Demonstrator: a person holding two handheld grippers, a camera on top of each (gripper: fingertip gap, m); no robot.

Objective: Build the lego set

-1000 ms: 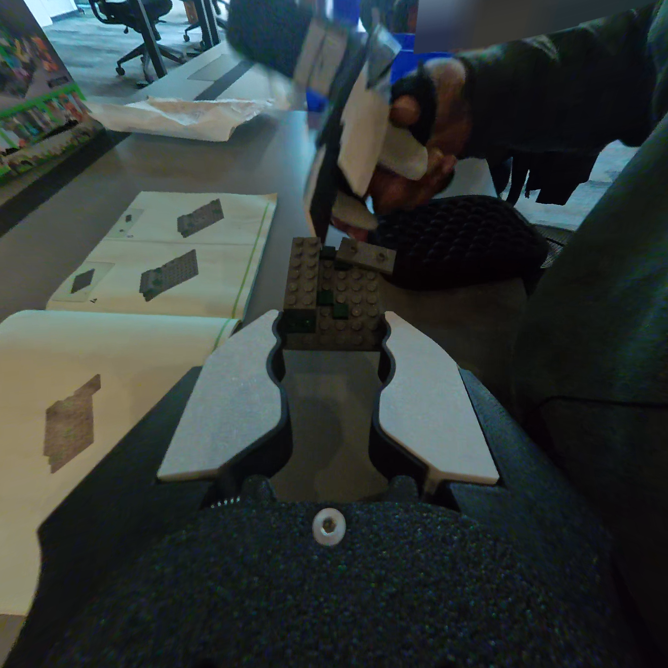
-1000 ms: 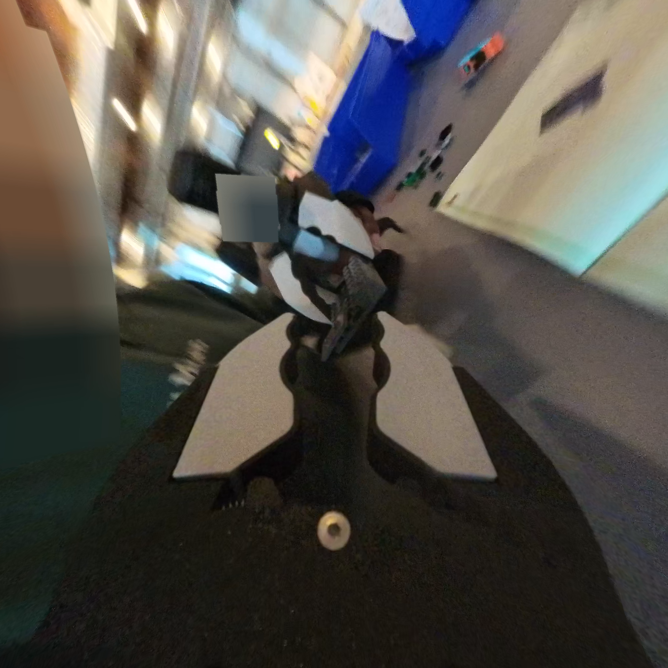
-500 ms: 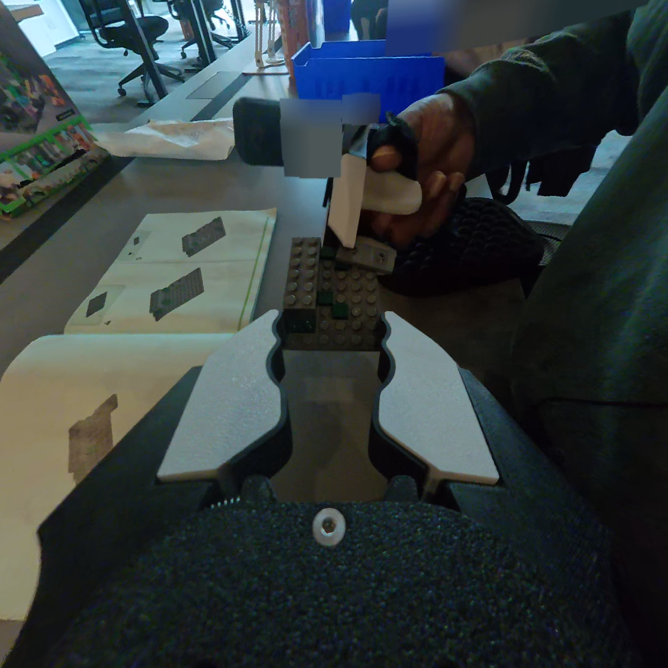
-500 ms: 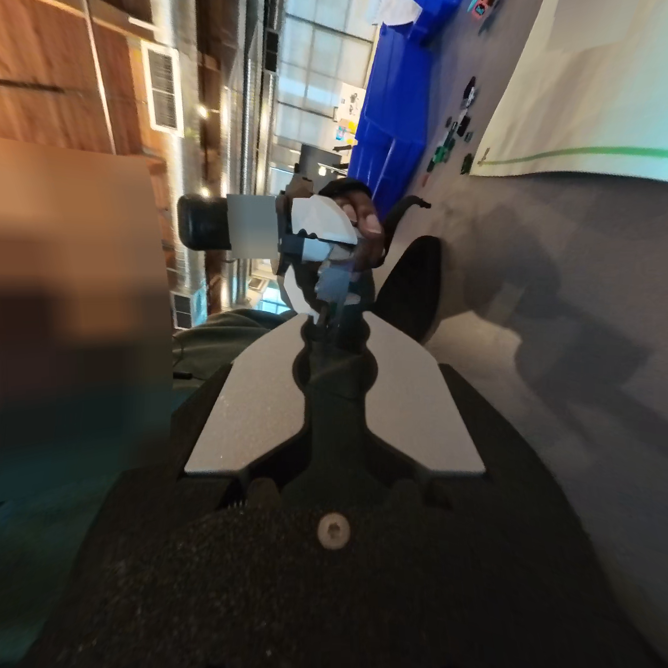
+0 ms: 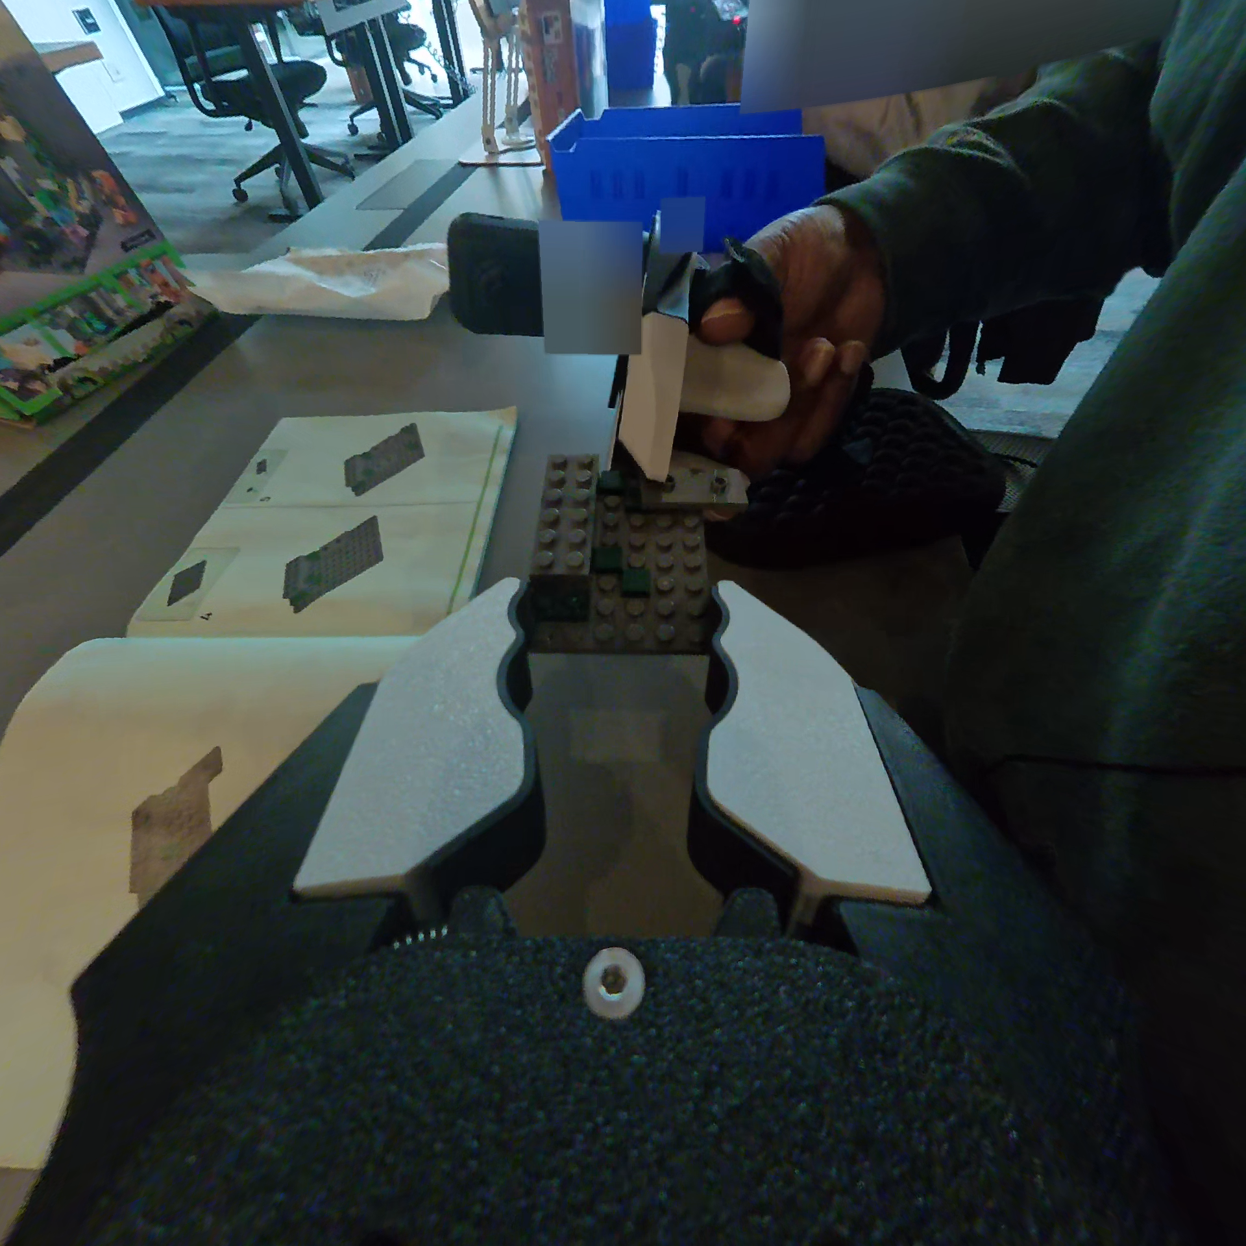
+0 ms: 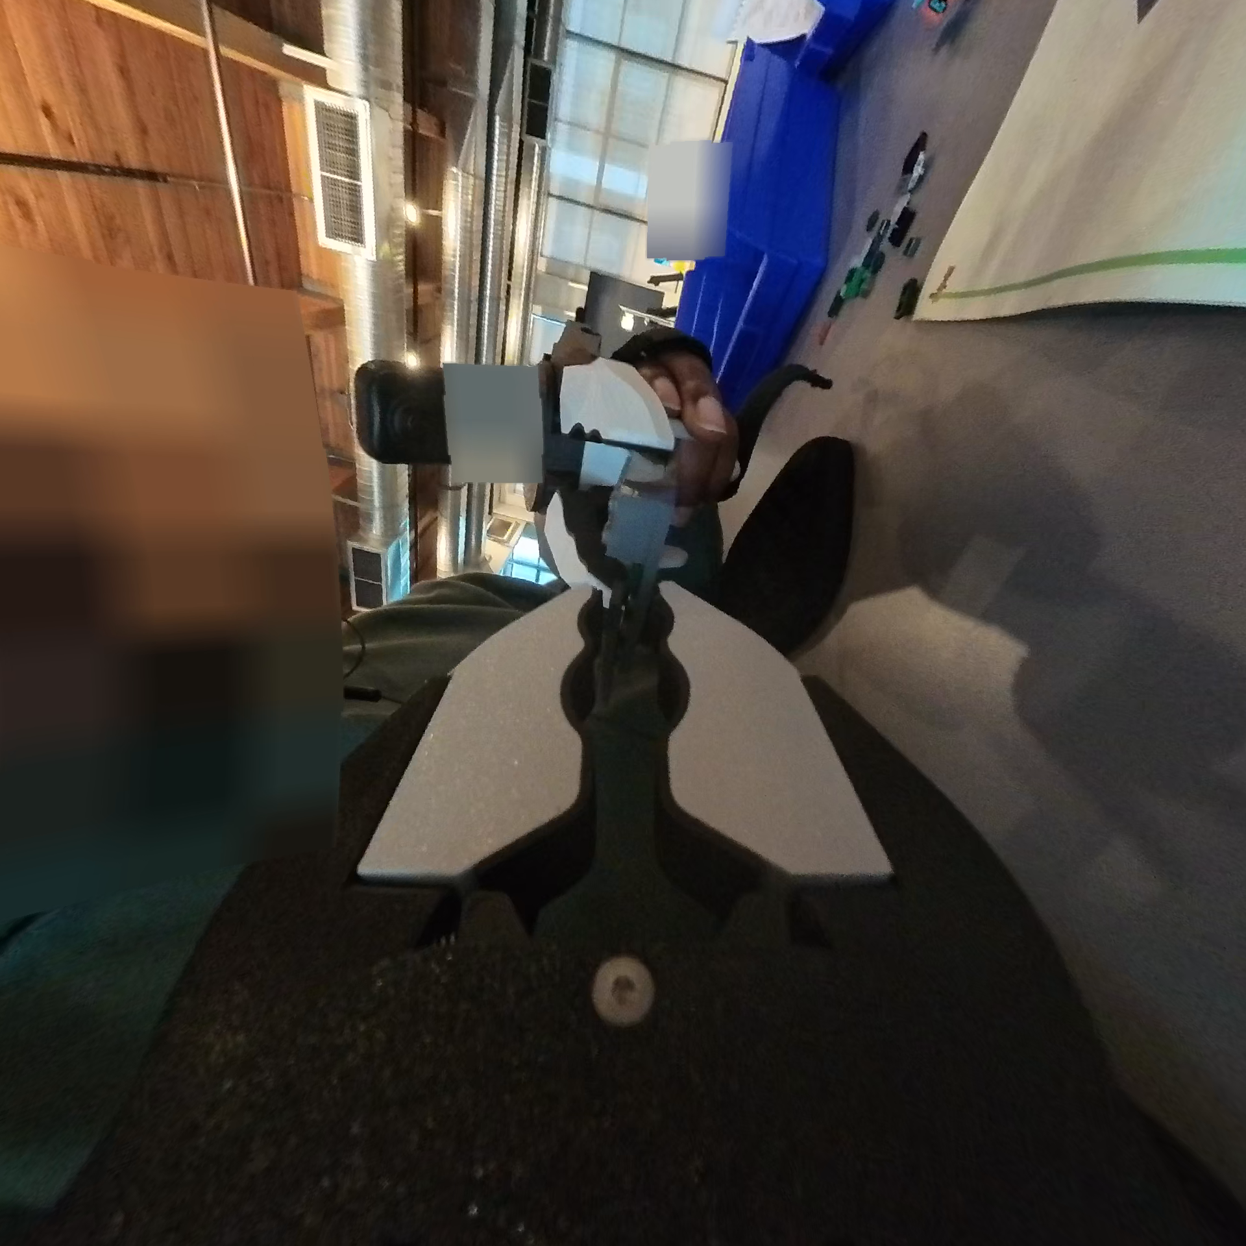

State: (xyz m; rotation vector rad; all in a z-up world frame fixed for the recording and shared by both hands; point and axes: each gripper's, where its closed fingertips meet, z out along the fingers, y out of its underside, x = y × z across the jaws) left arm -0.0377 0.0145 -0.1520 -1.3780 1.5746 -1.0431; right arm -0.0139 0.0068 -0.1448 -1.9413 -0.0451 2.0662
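Plate (image 5: 624,573), studded grey, sits clamped at its near edge between our left claw (image 5: 617,610); our right claw (image 6: 624,607) pinches a brick (image 5: 694,487) over its far end.

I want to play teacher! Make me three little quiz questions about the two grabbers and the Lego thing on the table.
1. True or false: the left gripper has its jaws closed on the near edge of the dark grey studded Lego baseplate.
2. What does the right gripper hold at the baseplate's far end? A) a small flat light grey Lego plate B) a green minifigure C) nothing
3. Fill in: left of the baseplate lies an open paper instruction ___.

Key
1. True.
2. A: the small flat light grey Lego plate is pinched in its jaws, over the far studs.
3. Booklet: the open paper instruction booklet lies flat on the grey table.
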